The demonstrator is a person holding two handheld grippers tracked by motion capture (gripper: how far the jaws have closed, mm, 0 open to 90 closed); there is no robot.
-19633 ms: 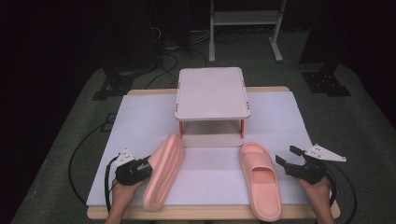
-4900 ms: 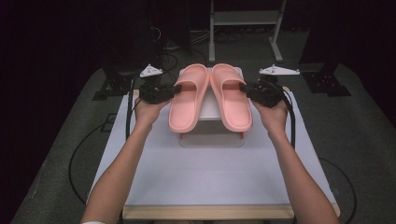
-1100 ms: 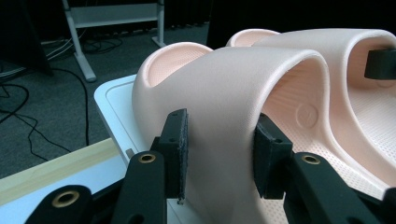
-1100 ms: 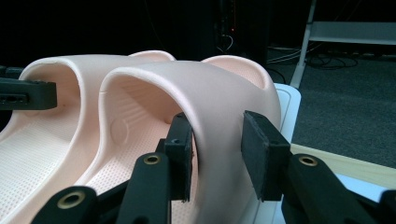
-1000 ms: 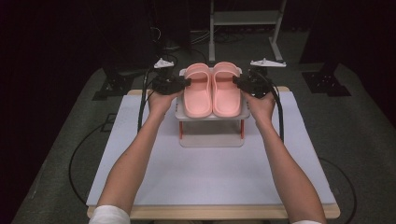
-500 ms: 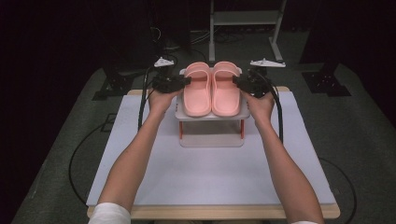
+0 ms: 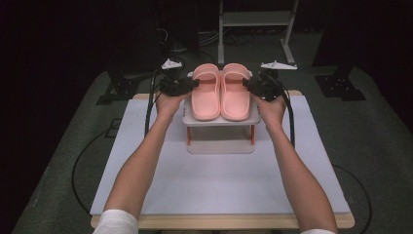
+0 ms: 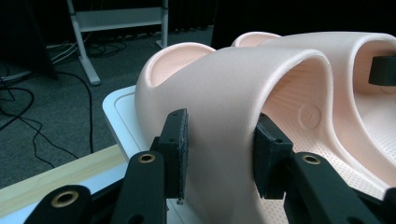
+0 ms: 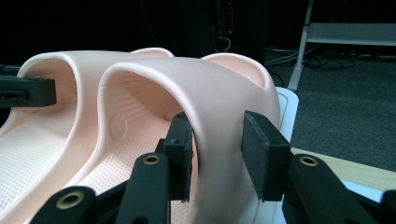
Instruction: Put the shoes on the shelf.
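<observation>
Bright table, dark room.
Light falls from above on the white mat (image 7: 214, 180); frame edges sink into black. Close jaws at the bottom of both gripper views look soft; no glare.

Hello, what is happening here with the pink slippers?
A person holds a tool in each hand. The left tool grips the strap of the left slipper, and the right tool grips the strap of the right slipper. Both slippers sit side by side on top of a small white rack at the far end of the table. The tools have not let go yet.
</observation>
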